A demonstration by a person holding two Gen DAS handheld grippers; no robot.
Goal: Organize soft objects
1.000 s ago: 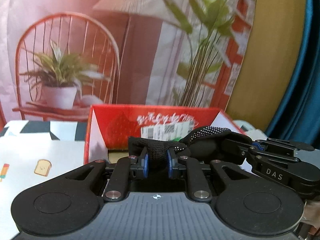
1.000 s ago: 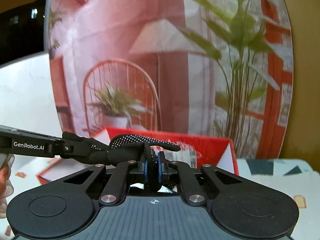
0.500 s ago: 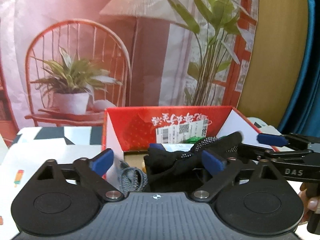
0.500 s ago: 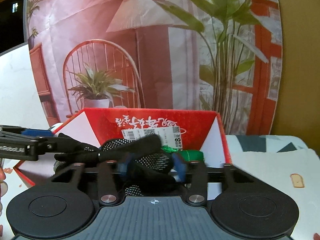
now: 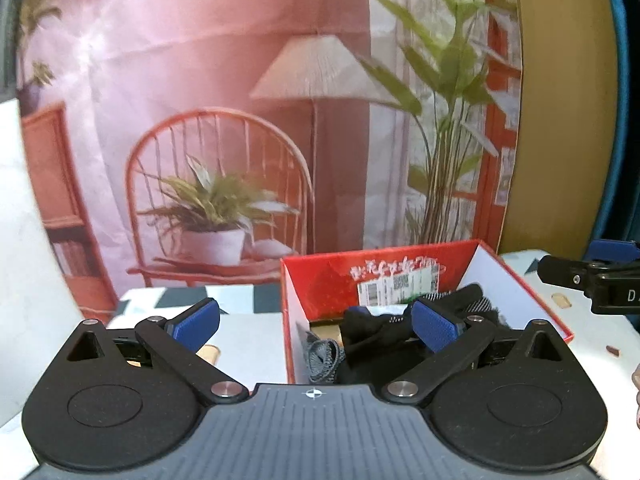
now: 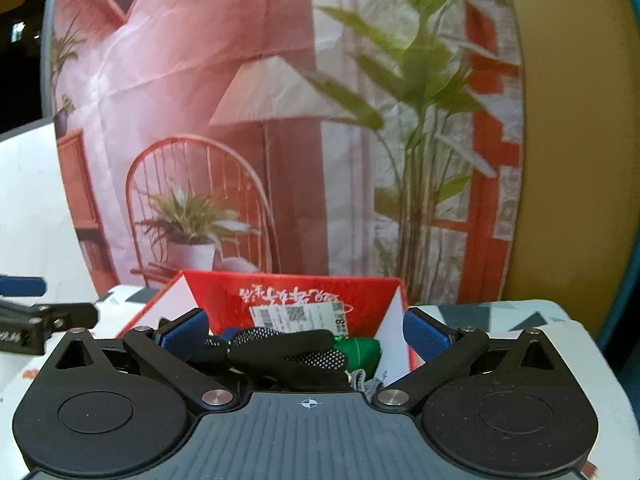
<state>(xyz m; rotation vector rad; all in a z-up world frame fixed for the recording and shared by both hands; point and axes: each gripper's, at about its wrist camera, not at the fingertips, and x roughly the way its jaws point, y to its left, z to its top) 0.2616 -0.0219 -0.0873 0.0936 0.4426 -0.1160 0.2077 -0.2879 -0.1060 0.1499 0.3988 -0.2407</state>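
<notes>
We see the tabletop [image 6: 520, 320] under a patterned cloth, with a printed backdrop [image 5: 200, 100] along its far edge. A red box [image 6: 288, 292] sits near that edge. Inside it lie a black dotted glove [image 6: 288, 346], a green cloth [image 6: 360, 352] and a grey strap [image 5: 322, 356]. Our left claw [image 5: 316, 326] is still opening and grips nothing; our right claw [image 6: 306, 330] is also opening, the glove lying free between its blue pads [image 6: 424, 336].

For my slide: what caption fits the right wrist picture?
Open right gripper above black dotted gloves in the red box.
</notes>
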